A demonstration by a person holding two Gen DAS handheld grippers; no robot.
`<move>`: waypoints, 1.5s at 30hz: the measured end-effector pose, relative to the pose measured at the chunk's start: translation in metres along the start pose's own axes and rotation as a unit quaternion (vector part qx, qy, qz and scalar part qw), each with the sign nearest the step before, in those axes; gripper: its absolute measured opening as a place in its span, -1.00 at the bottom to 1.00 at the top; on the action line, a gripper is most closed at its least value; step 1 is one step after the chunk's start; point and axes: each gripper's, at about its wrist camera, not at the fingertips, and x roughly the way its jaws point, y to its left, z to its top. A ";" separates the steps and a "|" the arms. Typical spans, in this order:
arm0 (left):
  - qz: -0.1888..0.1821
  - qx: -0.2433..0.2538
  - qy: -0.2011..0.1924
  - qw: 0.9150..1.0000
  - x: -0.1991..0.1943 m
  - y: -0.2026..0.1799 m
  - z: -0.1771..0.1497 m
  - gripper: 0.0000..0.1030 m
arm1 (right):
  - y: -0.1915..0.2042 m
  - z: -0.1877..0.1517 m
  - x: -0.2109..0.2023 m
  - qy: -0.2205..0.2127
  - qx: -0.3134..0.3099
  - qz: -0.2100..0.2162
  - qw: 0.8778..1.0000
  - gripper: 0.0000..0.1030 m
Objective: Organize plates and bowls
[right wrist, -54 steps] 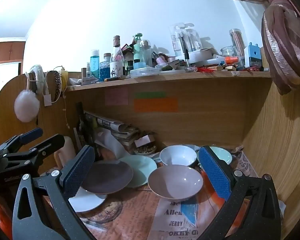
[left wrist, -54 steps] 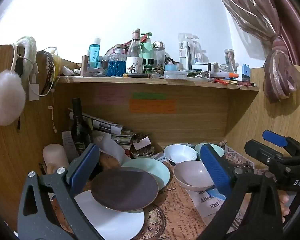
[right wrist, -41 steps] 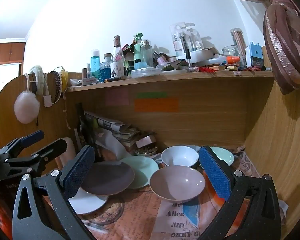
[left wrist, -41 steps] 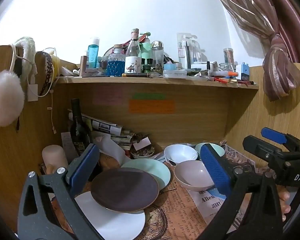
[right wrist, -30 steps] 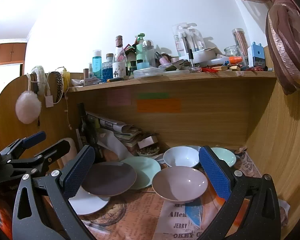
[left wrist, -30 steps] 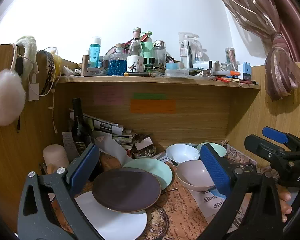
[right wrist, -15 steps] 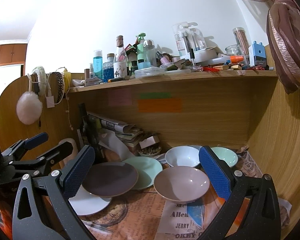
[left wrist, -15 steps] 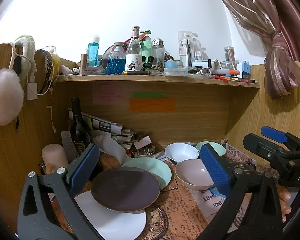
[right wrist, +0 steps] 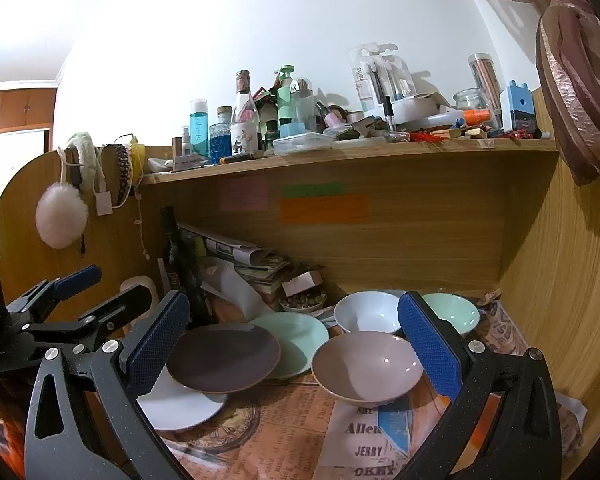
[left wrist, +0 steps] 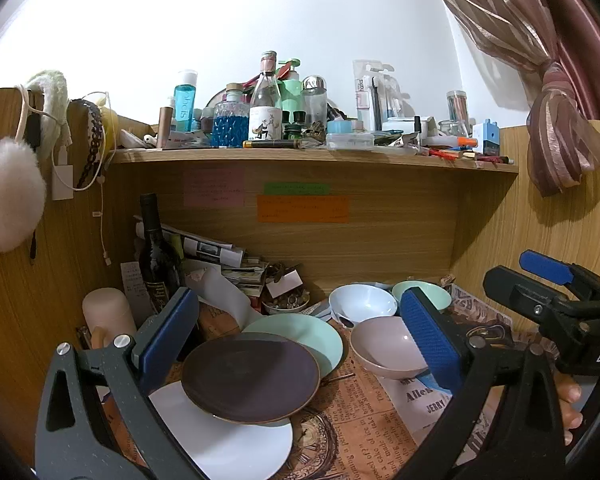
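Both tools are spread wide and grasp nothing. My right tool [right wrist: 292, 344] frames the pink bowl [right wrist: 366, 366] at lower centre of its frame, straight ahead on the table [right wrist: 284, 420]; my left tool [left wrist: 300, 336] faces the dark plate [left wrist: 250, 378] overlapping the 2 other plates. I judge the right nearer the bowl.
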 end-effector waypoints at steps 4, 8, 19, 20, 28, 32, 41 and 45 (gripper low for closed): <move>-0.002 0.000 0.002 1.000 0.000 0.000 0.000 0.99 | 0.000 0.000 0.000 0.001 0.000 0.000 1.000 1.00; -0.003 0.000 0.003 1.000 0.001 0.001 0.000 0.99 | 0.000 -0.001 0.000 0.000 -0.001 -0.001 1.000 1.00; -0.004 0.001 0.005 1.000 0.002 0.002 -0.001 0.99 | -0.001 0.000 0.002 0.002 0.003 0.002 1.000 1.00; -0.004 0.001 0.005 1.000 0.003 0.002 -0.001 0.99 | -0.001 0.000 0.002 0.002 0.003 0.002 1.000 1.00; -0.011 0.001 0.012 1.000 0.007 0.002 -0.002 0.99 | 0.000 -0.001 0.003 0.002 0.004 0.001 1.000 1.00; -0.013 0.002 0.022 1.000 0.013 0.003 -0.004 0.99 | -0.003 -0.003 0.011 0.008 0.008 -0.001 1.000 1.00; -0.013 -0.016 0.087 0.996 0.050 0.020 -0.019 0.99 | -0.010 -0.014 0.041 0.044 0.022 -0.003 0.999 1.00; -0.012 -0.028 0.118 0.993 0.070 0.035 -0.030 0.99 | -0.015 -0.026 0.065 0.076 0.024 -0.006 0.997 1.00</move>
